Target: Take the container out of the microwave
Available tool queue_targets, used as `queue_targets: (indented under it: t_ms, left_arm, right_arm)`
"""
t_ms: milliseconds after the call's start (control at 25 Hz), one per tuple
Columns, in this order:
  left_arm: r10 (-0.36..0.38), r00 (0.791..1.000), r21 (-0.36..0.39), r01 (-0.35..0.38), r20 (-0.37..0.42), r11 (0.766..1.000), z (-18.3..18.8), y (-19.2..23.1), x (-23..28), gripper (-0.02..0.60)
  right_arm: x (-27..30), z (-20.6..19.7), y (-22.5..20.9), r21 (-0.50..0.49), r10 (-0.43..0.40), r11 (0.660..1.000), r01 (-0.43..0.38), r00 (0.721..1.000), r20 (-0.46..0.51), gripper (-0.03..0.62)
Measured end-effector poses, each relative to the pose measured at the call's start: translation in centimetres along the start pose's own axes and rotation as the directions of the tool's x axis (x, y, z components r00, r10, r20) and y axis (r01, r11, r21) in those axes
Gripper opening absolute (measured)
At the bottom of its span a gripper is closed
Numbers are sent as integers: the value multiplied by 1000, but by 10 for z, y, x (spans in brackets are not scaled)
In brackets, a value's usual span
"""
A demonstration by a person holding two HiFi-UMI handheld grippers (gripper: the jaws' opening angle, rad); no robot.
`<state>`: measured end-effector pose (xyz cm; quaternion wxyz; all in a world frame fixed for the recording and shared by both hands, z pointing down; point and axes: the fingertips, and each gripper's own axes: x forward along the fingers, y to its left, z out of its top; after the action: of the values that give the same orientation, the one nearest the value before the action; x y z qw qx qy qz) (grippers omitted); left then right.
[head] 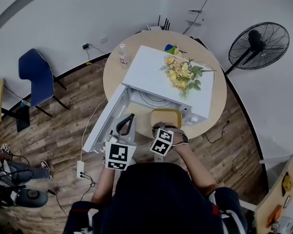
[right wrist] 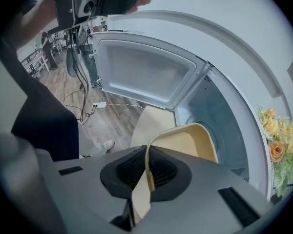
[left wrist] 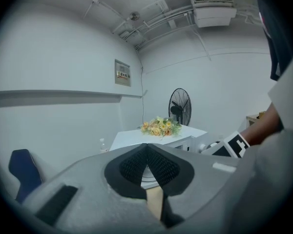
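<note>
While the microwave [head: 144, 69] stands open, right gripper [right wrist: 146, 172] clamps the container [right wrist: 190, 140].

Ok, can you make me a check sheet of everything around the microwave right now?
Surface: round wooden table; white microwave stands on it, door swung open.
Job's things: yellow container at the microwave's open front.
Clutter: flower bunch on top of the microwave; water bottle on the table.
Grippers: right gripper shut on the container's rim; left gripper shut, holding nothing.
Cables: white cable running down to a power strip on the floor.
Surroundings: standing fan, blue chair, wooden floor.
</note>
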<state>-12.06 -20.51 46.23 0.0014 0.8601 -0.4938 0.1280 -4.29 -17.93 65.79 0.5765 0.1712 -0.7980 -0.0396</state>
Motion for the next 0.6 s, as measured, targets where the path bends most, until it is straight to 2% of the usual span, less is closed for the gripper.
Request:
queue_targets:
  t_ms: [600]
  left_arm:
    - [39, 993, 4, -39, 110, 999, 42, 14, -1, 12]
  right_arm:
    - [-27, 17, -11, -40, 46, 998, -46, 999, 6, 20]
